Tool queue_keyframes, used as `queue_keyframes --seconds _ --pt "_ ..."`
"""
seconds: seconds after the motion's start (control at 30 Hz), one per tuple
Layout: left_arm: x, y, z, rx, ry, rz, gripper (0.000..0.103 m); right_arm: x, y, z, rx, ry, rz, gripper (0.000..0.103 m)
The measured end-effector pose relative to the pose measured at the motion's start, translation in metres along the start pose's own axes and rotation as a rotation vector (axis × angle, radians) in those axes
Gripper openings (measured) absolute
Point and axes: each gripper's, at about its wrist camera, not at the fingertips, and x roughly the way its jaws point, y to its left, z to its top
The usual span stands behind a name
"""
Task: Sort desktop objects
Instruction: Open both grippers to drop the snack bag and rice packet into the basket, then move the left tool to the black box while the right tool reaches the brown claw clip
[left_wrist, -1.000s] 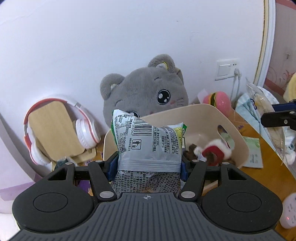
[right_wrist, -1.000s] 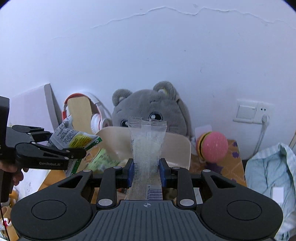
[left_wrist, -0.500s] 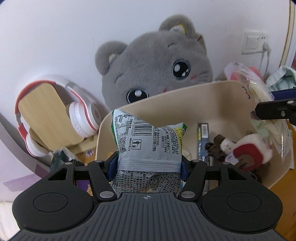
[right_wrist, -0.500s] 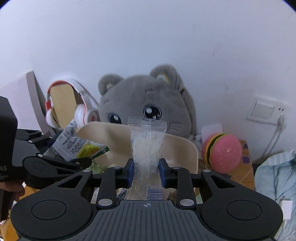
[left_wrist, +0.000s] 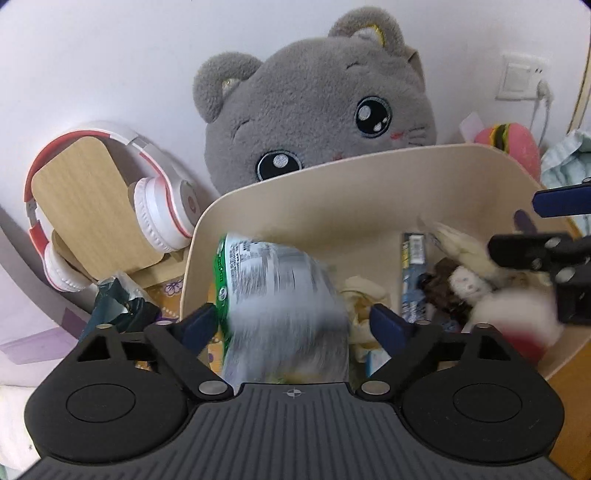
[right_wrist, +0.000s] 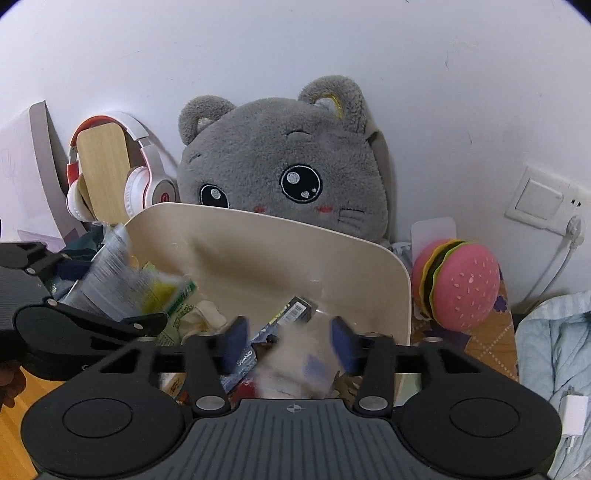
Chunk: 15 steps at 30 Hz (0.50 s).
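Left claw (left_wrist: 291, 325) is opening, its blurred snack bag (left_wrist: 277, 295) loose between the pads over the beige bin (left_wrist: 332, 184); only the right view shows the right claw (right_wrist: 288, 343) opening around a clear packet (right_wrist: 295, 354).

I see both views evenly lit by soft, bright room light, with only faint shadows on the white wall (right_wrist: 332, 44). Fisheye bending curves the edges and darkens the corners. The snack bag (left_wrist: 280, 295) smears with motion blur, as does the clear packet (right_wrist: 295, 354). The plush cat (left_wrist: 317, 110) stays sharp.
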Motion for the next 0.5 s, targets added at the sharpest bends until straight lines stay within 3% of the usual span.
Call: queue_keyframes --seconds 0.17,0.5 --pt "-0.014 0.008 -0.001 -0.034 -0.035 -0.048 0.096 -0.009 0.007 0.001 -0.009 -0.019 -0.013 0.076" --pt "-0.046 0.023 -0.012 -0.019 -0.104 -0.071 0.096 -0.036 0.019 -0.01 0.0 -0.074 -0.035 0.083"
